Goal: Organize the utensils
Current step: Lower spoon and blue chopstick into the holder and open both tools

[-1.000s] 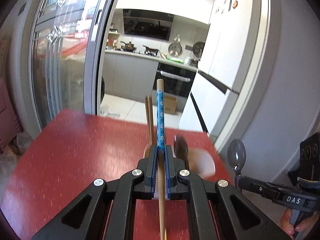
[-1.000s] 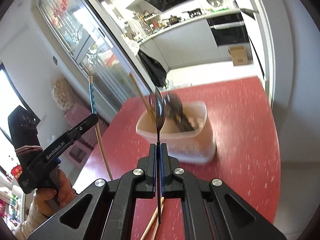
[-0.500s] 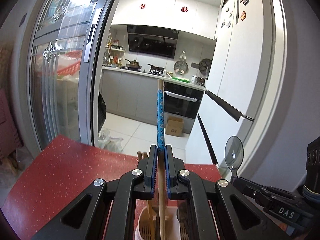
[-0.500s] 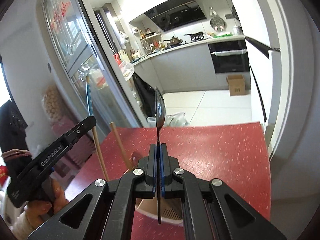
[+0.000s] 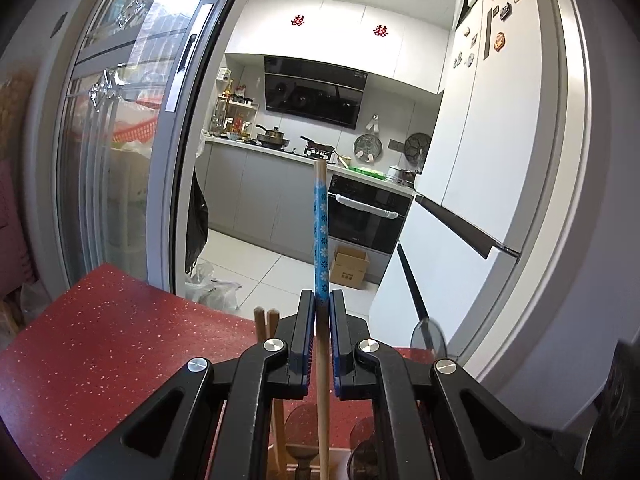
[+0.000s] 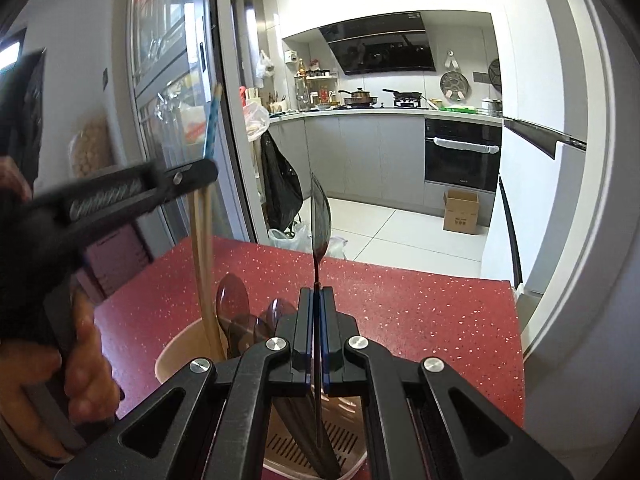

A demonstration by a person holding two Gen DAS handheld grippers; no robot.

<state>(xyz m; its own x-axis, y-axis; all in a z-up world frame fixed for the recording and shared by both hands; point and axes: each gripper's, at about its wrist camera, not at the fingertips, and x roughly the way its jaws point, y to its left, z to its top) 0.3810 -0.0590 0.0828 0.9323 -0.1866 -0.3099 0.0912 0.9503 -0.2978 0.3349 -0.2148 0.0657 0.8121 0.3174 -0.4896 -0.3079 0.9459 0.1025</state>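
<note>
Left tool (image 5: 322, 336) clamped on upright blue-banded chopstick (image 5: 321, 240), right tool (image 6: 316, 336) gripping spoon (image 6: 320, 216), bowl skyward, over utensil holder (image 6: 176, 354).

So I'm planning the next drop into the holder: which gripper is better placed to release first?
Probably the right gripper: its dark spoon hangs handle-down inside the utensil holder. The left gripper's chopstick also points into it, but its tip is hidden.
</note>
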